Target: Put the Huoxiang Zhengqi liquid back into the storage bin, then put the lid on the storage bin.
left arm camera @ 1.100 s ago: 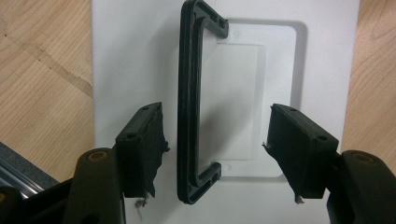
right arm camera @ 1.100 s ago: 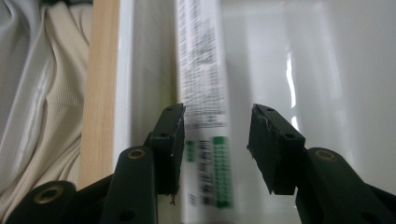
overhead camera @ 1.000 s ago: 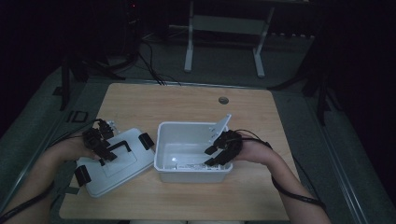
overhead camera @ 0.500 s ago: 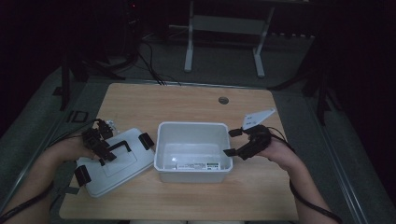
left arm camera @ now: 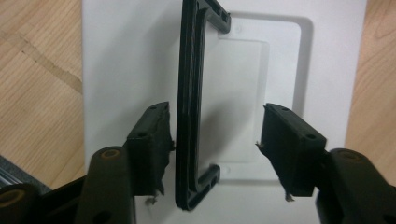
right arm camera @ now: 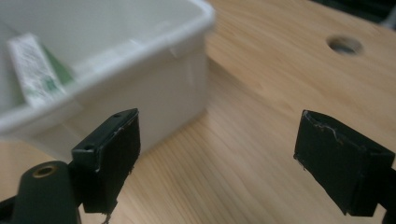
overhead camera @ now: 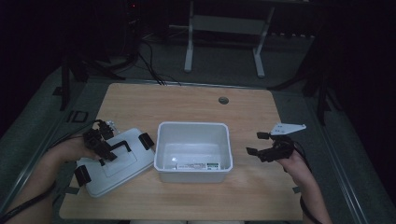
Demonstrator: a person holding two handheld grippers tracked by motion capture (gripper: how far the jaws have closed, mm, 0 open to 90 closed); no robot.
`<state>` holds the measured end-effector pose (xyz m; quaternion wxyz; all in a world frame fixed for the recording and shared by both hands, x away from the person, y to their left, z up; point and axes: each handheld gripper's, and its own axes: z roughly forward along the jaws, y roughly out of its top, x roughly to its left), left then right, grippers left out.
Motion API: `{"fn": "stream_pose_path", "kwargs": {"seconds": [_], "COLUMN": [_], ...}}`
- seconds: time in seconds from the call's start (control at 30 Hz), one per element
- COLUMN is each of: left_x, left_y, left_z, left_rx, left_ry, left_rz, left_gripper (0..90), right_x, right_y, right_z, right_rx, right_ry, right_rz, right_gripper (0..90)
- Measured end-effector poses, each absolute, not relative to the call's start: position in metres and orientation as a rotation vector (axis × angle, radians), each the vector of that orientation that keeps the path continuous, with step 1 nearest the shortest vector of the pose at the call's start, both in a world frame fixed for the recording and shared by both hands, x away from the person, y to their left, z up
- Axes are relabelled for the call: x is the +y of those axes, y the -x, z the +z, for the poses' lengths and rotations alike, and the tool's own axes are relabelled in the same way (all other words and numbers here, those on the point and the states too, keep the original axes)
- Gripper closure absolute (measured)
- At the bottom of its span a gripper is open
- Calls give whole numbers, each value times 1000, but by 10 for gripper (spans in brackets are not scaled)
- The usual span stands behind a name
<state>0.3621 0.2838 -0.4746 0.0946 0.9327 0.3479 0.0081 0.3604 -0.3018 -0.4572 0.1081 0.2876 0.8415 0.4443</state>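
A white rectangular plastic bin (overhead camera: 194,149) is sitting open in the middle of the pale wooden table (overhead camera: 187,100), with a small white-and-green labelled packet (right arm camera: 32,70) lying inside against its near wall. The bin's flat white plastic lid (overhead camera: 114,163) is lying on the table just to its left. The left gripper (left arm camera: 215,149) is hovering over that lid, jaws spread around the lid's black handle (left arm camera: 191,102), one jaw right beside it. The right gripper (right arm camera: 217,154) is hanging just right of the bin over bare wood, jaws wide apart and gripping nothing.
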Motion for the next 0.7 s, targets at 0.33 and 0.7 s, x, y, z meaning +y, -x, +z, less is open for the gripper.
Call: {"fn": "stream_pose_path", "kwargs": {"seconds": [0.33, 0.7], "left_x": [279, 275], "left_y": [-366, -367], "left_z": [-478, -481], "left_rx": [988, 978], "left_ry": [-2780, -2748], "left_rz": [83, 38], "left_gripper": [671, 835], "right_x": [-311, -306], "right_y": [-337, -322], "right_z": [-498, -522], "right_rx": [2437, 2429], "right_ry": [-963, -1017], "right_rz": [1280, 1284], "right_gripper": [142, 141]}}
